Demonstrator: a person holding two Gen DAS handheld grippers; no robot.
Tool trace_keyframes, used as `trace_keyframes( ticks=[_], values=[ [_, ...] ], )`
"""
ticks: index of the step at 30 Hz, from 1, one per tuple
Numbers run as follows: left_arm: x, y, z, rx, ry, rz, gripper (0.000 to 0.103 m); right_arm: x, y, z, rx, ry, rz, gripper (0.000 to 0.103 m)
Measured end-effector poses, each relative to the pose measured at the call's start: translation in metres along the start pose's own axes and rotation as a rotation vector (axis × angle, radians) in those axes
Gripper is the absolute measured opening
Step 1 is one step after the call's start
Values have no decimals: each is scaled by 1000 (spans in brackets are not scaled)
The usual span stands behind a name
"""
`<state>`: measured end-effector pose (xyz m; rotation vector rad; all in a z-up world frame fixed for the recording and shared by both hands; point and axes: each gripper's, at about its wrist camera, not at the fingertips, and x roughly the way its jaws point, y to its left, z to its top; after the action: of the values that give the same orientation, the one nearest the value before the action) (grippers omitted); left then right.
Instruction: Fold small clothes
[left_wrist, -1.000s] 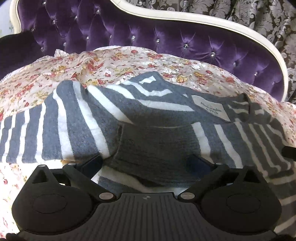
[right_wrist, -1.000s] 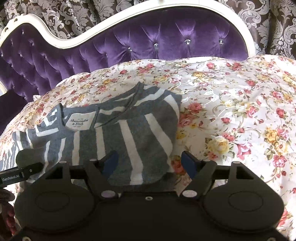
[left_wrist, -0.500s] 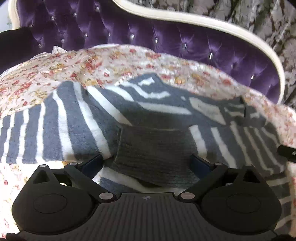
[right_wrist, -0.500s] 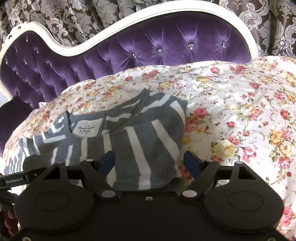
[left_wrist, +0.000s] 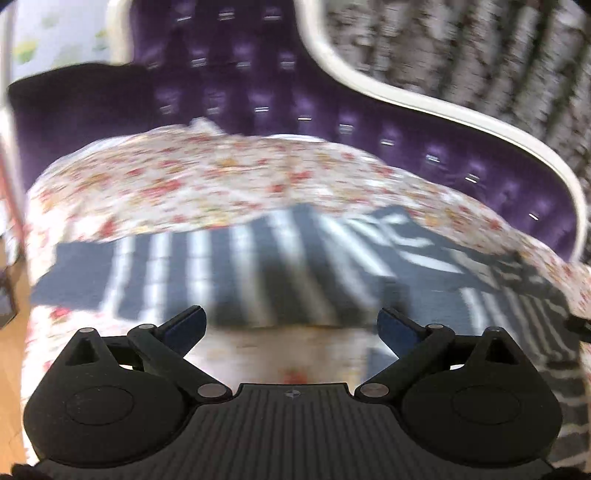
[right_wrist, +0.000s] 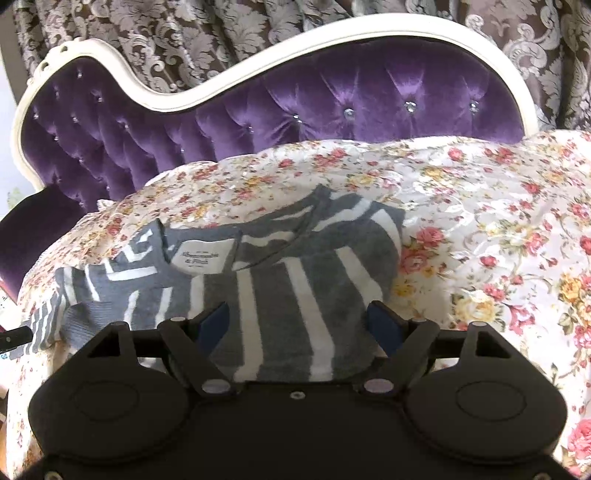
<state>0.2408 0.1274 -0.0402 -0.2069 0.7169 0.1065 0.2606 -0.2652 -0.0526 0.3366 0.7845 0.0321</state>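
Striped sweater (right_wrist: 266, 280) lies flat on floral cover (right_wrist: 480, 229), toward its left edge, partly folded. Right gripper (right_wrist: 299, 325) wide, straddling folded side, pinching nothing. Left gripper (left_wrist: 291, 328) wide, empty, view blurred. You grip unfolded sleeve near cuff, fold across body, align edges.

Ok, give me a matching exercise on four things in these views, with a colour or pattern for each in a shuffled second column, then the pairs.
Column one:
1. sweater
2. bed cover
3. headboard
4. curtain

Column two:
A. purple, tufted with studs
B. grey and white stripes
C. dark with pale damask leaves
D. white with red and yellow flowers

Pairs: 1-B, 2-D, 3-A, 4-C
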Motion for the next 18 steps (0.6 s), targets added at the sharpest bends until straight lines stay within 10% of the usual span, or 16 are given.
trace_keyframes(
  ticks=[9,18],
  values=[
    [3,115,-7,-340,3,86,100,3,7,-3,-18,-10,3,84],
    [18,172,-13,-562,-15,21,101,11,14,-7,-49,0,-10,85]
  ],
)
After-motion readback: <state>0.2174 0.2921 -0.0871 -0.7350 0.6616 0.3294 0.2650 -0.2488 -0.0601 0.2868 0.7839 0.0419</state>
